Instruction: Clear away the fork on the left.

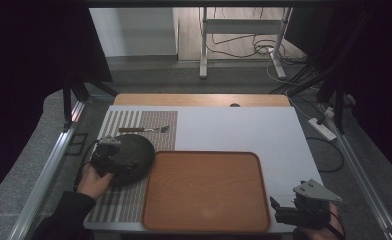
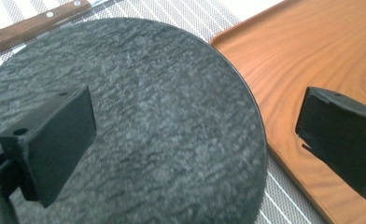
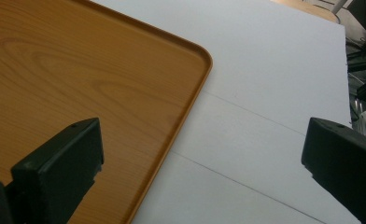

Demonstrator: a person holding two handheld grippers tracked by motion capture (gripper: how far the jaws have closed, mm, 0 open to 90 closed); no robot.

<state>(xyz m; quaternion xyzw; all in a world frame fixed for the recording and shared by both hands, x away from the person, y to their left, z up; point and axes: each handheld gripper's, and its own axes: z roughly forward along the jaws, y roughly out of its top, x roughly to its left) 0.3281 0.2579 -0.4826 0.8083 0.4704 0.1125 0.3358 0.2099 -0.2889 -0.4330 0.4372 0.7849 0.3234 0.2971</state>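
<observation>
Slate plate [image 1: 129, 155] overlaps the wooden tray's [image 1: 206, 190] left rim. Left gripper [image 1: 106, 157] hovers over it, jaws spread; right gripper [image 1: 304, 212] sits spread too, off the tray's near-right corner.

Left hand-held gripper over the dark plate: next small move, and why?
Probably lower the left hand-held gripper and shift it to the dark round plate's rim beside the wooden tray. Its jaws stand open above the flat plate face, gripping nothing; only the edge offers a hold.
</observation>
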